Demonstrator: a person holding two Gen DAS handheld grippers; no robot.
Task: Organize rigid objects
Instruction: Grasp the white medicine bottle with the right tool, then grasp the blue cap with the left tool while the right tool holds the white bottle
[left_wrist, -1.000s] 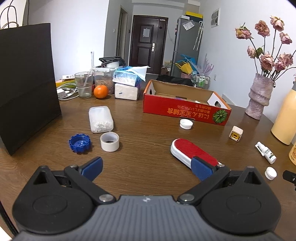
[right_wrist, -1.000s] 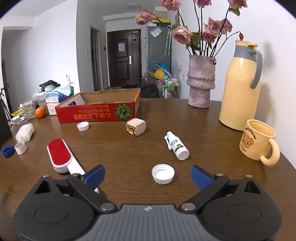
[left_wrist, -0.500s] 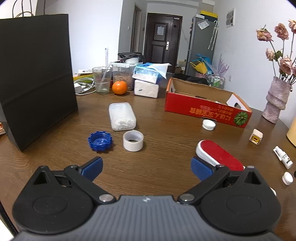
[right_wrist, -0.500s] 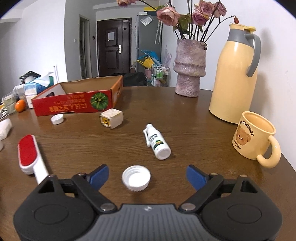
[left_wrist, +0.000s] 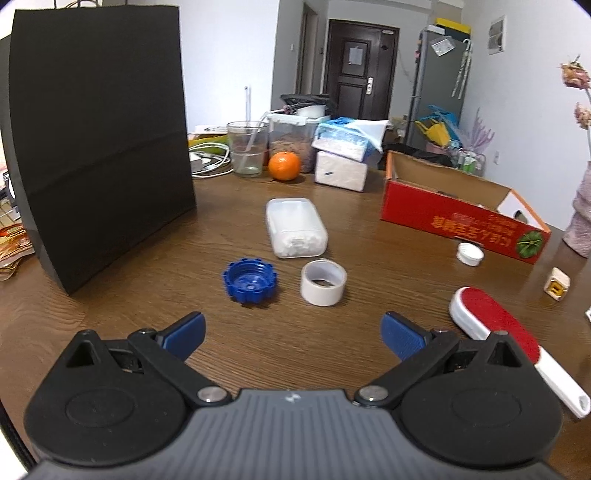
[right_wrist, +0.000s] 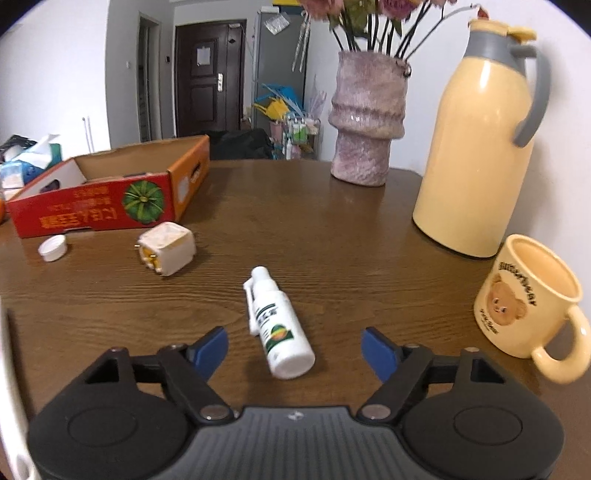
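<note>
The right gripper is closing around the little white bottle, not pinching yet. It has left the white cap behind.

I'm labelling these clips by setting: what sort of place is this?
Most likely a lived-in home: a round wooden dining table holds a yellow thermos jug and a bear-print mug, with a dark entrance door behind.
</note>
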